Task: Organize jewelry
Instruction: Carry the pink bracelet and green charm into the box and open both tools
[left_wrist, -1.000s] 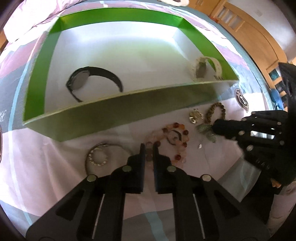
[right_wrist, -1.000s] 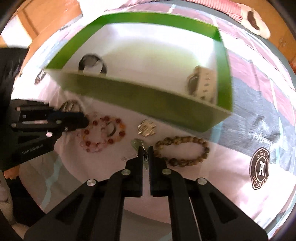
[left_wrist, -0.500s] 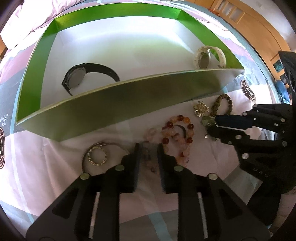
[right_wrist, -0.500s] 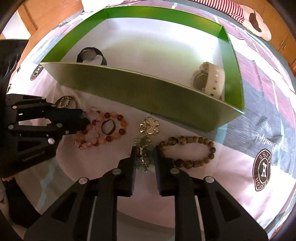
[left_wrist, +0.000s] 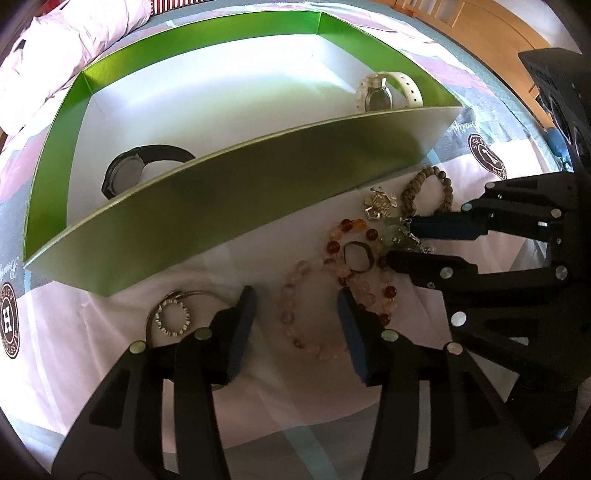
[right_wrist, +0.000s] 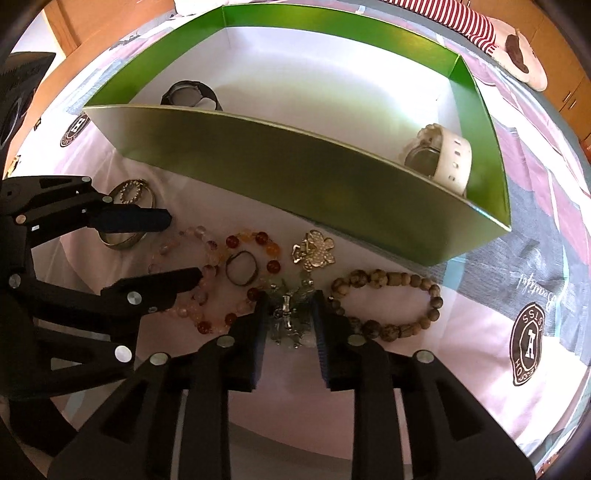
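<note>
A green box (left_wrist: 229, 199) (right_wrist: 295, 177) holds a black watch (left_wrist: 125, 173) (right_wrist: 192, 94) and a white watch (left_wrist: 384, 92) (right_wrist: 443, 155). In front of it on the cloth lie loose jewelry pieces. My left gripper (left_wrist: 295, 295) (right_wrist: 183, 247) is open, its fingers on either side of a pale pink bead bracelet (left_wrist: 295, 325) (right_wrist: 177, 243). My right gripper (right_wrist: 290, 295) (left_wrist: 400, 238) is open around a greenish silver trinket (right_wrist: 290, 314) (left_wrist: 400, 232). Neither holds anything.
An amber bead bracelet (left_wrist: 354, 229) (right_wrist: 255, 236) with a dark ring (right_wrist: 242, 267) inside, a gold brooch (right_wrist: 314, 251) (left_wrist: 380, 203), a brown bead bracelet (right_wrist: 388, 302) (left_wrist: 428, 192) and silver bangles (left_wrist: 173, 317) (right_wrist: 129, 195) lie on the patterned bedcloth. A wooden cupboard stands behind.
Both grippers have opened from shut. The left fingers now straddle the pink bracelet and the right fingers straddle the trinket. Both have come lower toward the cloth.
</note>
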